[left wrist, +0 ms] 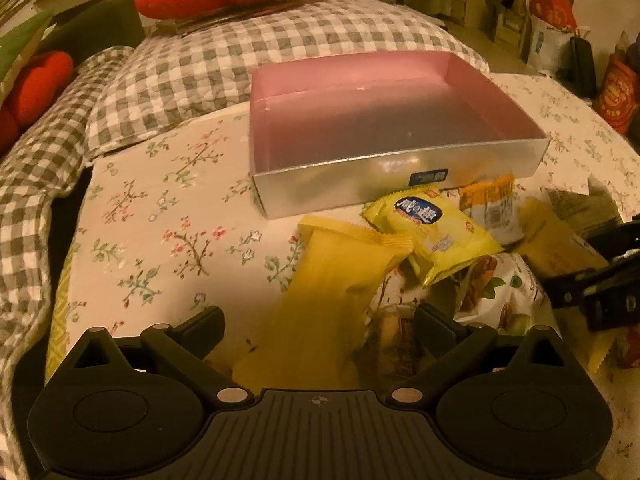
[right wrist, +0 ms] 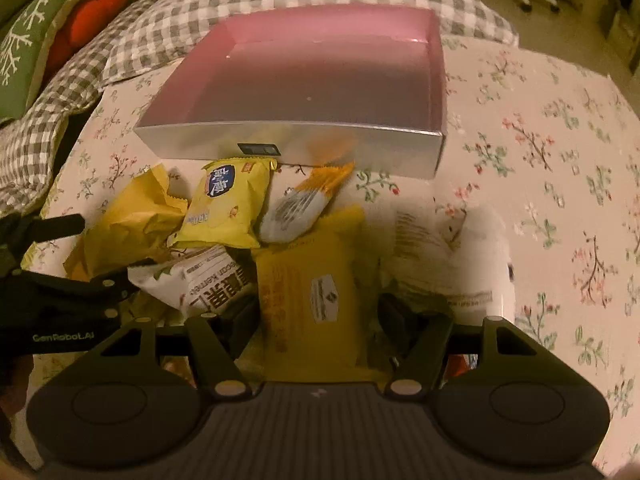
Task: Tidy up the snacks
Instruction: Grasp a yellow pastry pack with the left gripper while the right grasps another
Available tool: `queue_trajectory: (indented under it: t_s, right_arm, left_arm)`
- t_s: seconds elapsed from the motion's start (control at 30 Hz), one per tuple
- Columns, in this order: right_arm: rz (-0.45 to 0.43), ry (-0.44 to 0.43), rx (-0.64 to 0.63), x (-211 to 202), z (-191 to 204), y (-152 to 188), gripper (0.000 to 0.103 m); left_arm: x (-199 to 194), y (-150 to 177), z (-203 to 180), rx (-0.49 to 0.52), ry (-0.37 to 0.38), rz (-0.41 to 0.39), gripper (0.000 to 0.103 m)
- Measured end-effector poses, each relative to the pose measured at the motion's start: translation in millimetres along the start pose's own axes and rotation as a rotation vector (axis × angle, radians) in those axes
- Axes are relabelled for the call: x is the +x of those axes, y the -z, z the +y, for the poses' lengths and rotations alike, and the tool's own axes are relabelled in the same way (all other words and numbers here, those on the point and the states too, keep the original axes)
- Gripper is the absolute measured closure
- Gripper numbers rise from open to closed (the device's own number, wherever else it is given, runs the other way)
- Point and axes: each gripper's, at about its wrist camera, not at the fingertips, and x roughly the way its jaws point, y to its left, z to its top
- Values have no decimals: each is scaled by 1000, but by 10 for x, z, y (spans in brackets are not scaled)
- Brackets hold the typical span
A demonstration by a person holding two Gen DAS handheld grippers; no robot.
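Straight ahead of both grippers sat the empty pink box (right wrist: 320, 80), snack pile just short of it. Between the right gripper (right wrist: 318, 316) jaws, the yellow packet (right wrist: 308, 280) ran lengthwise toward the box, looked pinched. The left gripper (left wrist: 320, 320) was spread wide over a plain yellow wrapper (left wrist: 332, 280), gripping nothing.

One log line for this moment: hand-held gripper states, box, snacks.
left hand-held gripper: astride plain yellow packet | right hand-held gripper: astride yellow labelled packet | pink box: empty
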Motion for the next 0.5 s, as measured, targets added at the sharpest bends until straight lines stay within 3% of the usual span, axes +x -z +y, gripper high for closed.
queue_trajectory:
  t_s: [0.17,0.23,0.27,0.3,0.33,0.37,0.5]
  right_arm:
    - [-3,28,-52,64,79,25,19]
    - [-3,42,-55,70,94,32,17]
    - [-13,54,-52,66,114,31,26]
    - [-26,63,-54,38,112,43,46]
    - [-29,40,-50,10,98,48,59]
    - [-30,5,-18,-20,58,53,65]
    - [-13,-36,21,-61,-19,91,66]
  left_arm:
    - [56,40,147,-78,62,-17,4]
    - [47,70,212,-107,101,-24,13]
    - [30,70,219,-112,107,-33,24]
    - [6,68,215,-111,121,-40,32]
    - [-31,65,193,-101,109,-49,58]
    - [-42,51,159,-81,66,-45,65]
    - [-89,60,91,-48,55,-27,67]
